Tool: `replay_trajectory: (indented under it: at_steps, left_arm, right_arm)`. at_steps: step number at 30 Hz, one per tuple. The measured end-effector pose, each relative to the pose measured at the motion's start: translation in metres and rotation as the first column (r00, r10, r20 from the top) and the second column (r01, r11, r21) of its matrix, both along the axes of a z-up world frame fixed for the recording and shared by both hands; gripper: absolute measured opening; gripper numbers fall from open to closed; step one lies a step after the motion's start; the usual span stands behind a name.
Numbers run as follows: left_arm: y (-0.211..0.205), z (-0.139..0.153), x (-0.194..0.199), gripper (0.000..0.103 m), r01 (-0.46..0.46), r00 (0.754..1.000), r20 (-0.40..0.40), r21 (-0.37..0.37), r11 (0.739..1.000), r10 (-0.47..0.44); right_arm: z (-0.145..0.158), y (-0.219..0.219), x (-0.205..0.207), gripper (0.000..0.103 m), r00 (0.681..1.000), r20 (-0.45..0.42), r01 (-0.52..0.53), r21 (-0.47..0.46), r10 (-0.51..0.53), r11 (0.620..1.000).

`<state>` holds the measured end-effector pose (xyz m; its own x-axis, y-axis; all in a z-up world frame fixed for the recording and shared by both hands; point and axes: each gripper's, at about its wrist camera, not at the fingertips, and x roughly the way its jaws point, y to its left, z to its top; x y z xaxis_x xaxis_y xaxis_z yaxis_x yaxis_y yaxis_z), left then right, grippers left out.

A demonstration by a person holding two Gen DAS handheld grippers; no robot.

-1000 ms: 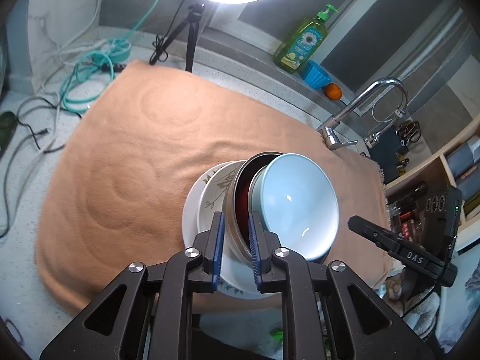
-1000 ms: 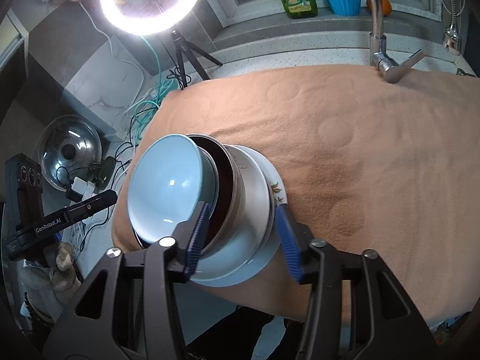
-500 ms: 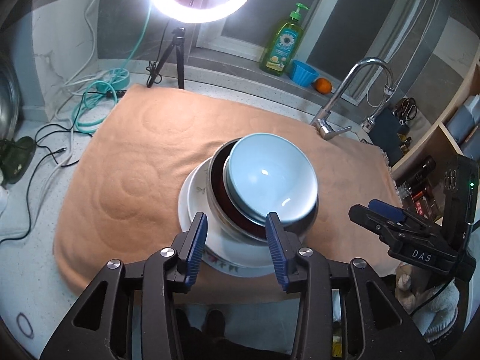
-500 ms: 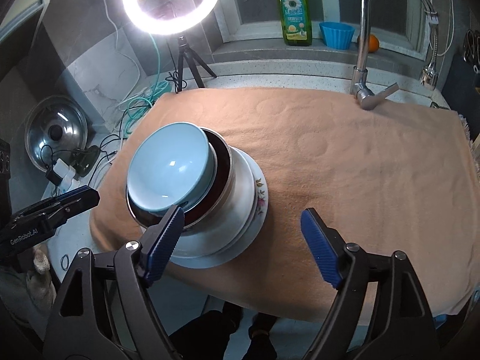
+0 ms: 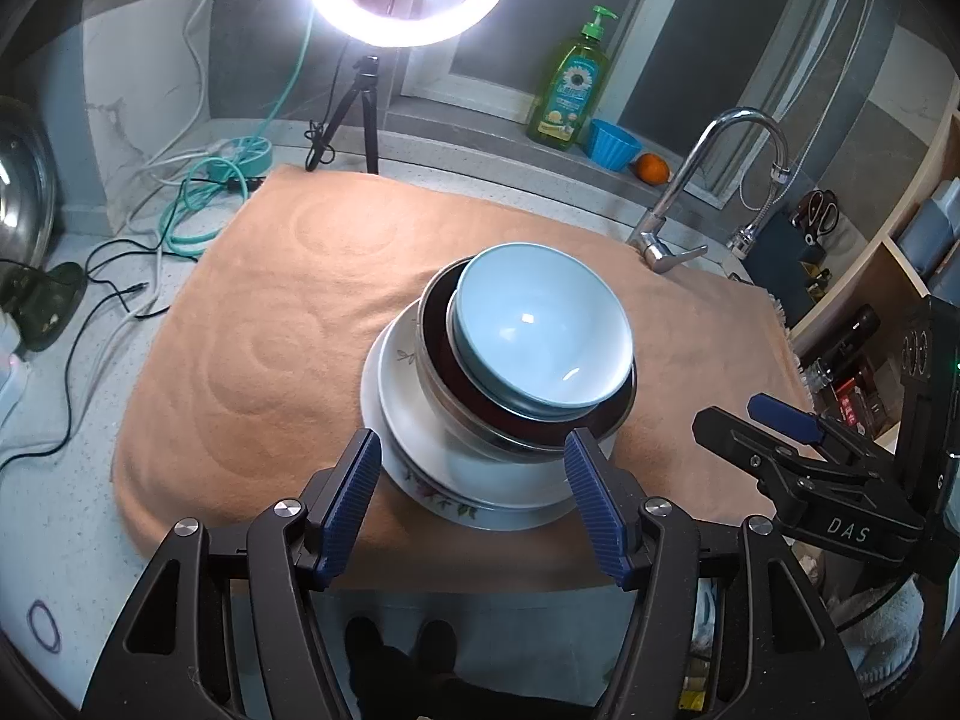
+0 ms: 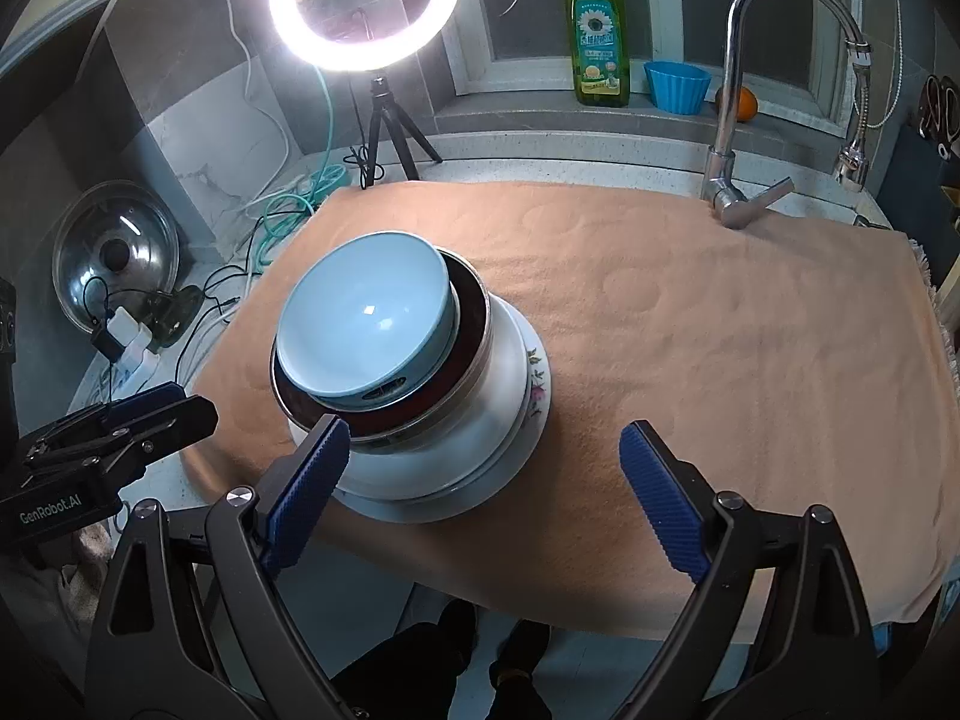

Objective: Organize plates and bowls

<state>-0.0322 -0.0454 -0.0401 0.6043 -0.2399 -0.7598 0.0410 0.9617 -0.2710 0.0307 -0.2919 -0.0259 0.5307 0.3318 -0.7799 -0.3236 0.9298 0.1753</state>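
the light blue bowl point(image 5: 543, 333) covers most of the inside of the dark-lined steel bowl point(image 5: 441, 324) under it, and that one hides the middle of the floral plate point(image 5: 399, 360); how many plates lie beneath i cannot tell. my left claw point(image 5: 474, 495) blocks the stack's near rim. the pot lid point(image 5: 24, 192) by the bench's left end is cut by the picture's edge. the soap bottle point(image 6: 600, 39) label is too small to read.
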Motion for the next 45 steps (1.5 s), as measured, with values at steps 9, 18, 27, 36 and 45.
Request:
replay_trajectory:
  at_steps: [9,18,27,36,45]
  left_arm:
    - [0.001,-0.001,0.004,0.068,-0.005,1.0,-0.014,0.006,1.0,0.005]
    - [0.007,0.0,0.008,0.068,-0.021,1.0,-0.02,-0.002,1.0,0.021]
    - [0.009,0.001,0.011,0.068,-0.018,1.0,-0.025,-0.008,1.0,0.018]
    - [0.01,0.001,0.014,0.068,-0.027,0.999,-0.029,-0.008,1.0,0.027]
    - [0.01,0.001,0.018,0.068,-0.022,0.999,-0.029,-0.008,1.0,0.022]
  right_arm:
    - [0.001,0.002,0.0,0.093,1.0,0.013,0.002,-0.005,-0.001,1.0]
    - [0.004,0.006,0.001,0.094,1.0,0.022,0.005,-0.014,-0.005,1.0]
    - [0.003,0.006,0.003,0.094,1.0,0.021,0.001,-0.013,-0.001,1.0]
    - [0.003,0.011,0.004,0.094,1.0,0.017,0.009,-0.016,-0.008,1.0]
    - [0.002,0.011,0.005,0.094,1.0,0.016,0.008,-0.015,-0.008,1.0]
